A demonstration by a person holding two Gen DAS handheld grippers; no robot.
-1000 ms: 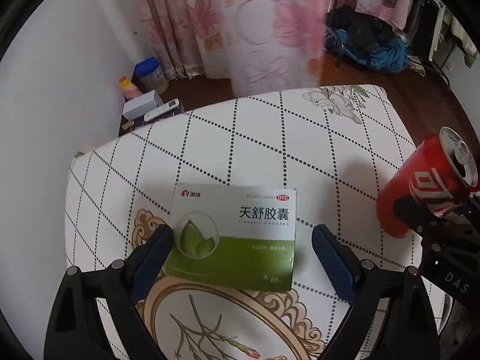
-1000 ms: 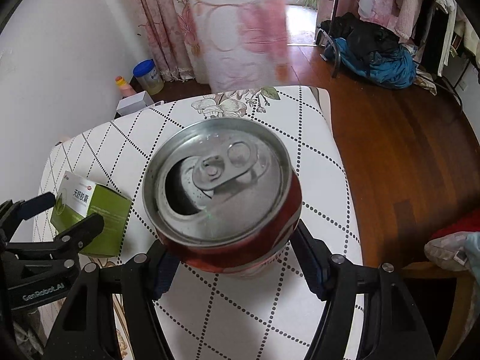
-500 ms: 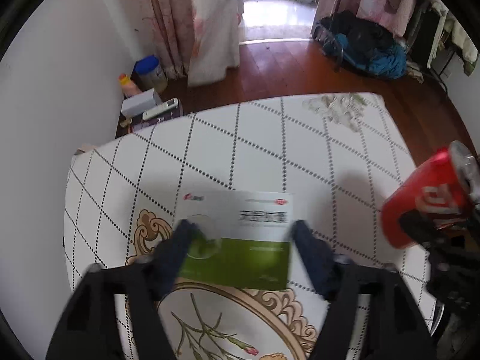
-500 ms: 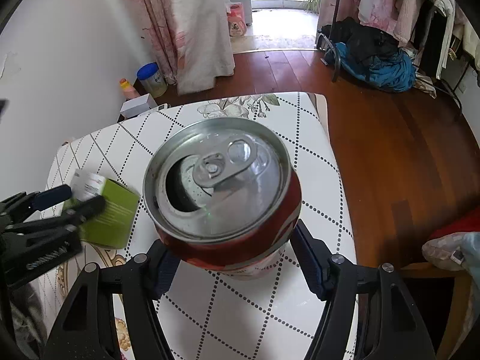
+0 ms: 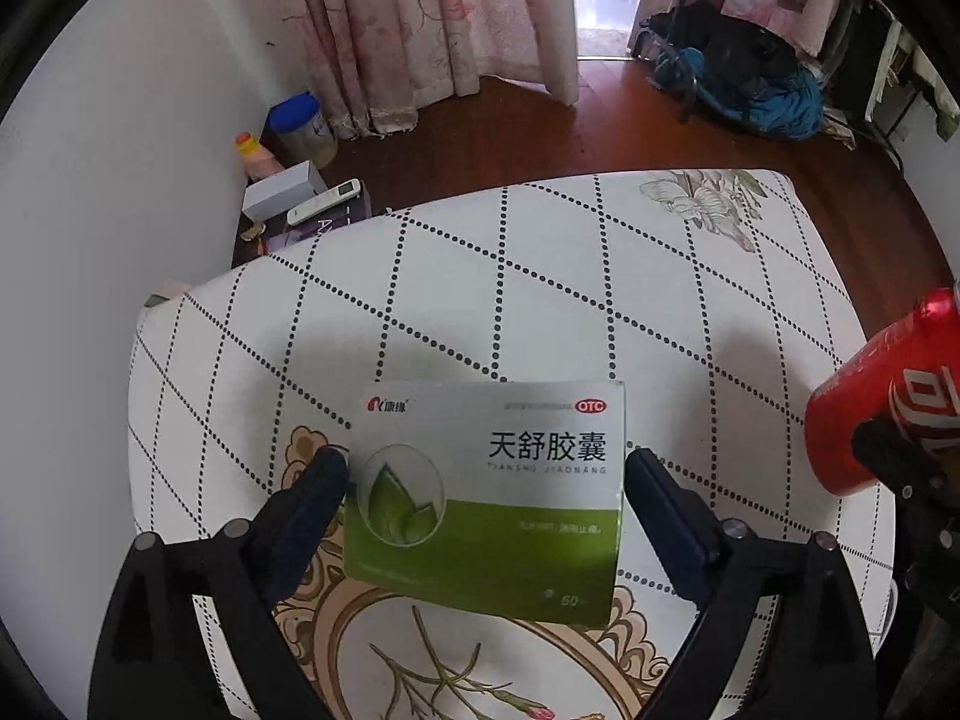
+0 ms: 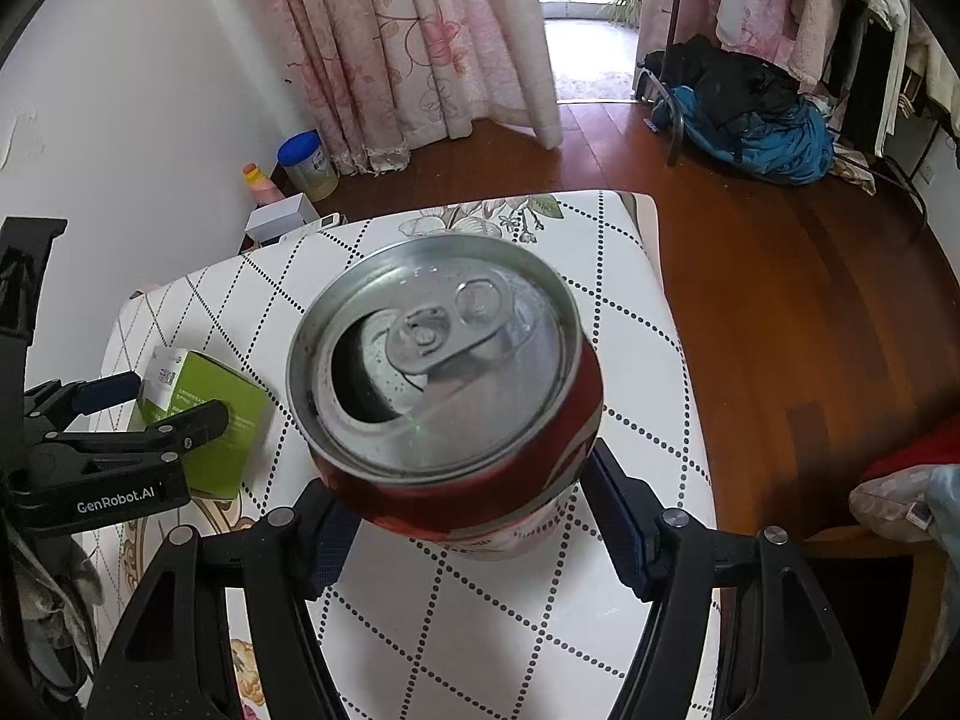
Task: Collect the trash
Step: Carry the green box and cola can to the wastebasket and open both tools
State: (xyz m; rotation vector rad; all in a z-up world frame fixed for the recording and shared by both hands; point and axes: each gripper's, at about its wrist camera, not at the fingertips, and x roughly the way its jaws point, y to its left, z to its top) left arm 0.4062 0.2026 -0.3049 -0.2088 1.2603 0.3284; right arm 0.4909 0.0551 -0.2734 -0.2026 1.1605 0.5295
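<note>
A small table (image 5: 540, 300) with a white dotted cloth stands on a brown wood floor. Above the table, the left gripper (image 5: 486, 480) holds a green and white medicine box (image 5: 486, 498) tight by its sides. Beside the box, the right gripper (image 6: 468, 516) squeezes an open red can (image 6: 444, 372). Both pieces of trash look picked up. No bin shows, so I think dropping them is left.

- pink floral curtain (image 5: 420, 24) along the back wall;
- blue-lidded tin (image 5: 303, 129) on wooden floor (image 6: 780, 300);
- white remote (image 5: 324, 201) beside white box (image 5: 282, 189);
- blue clothes heap (image 6: 750, 126) at far right
</note>
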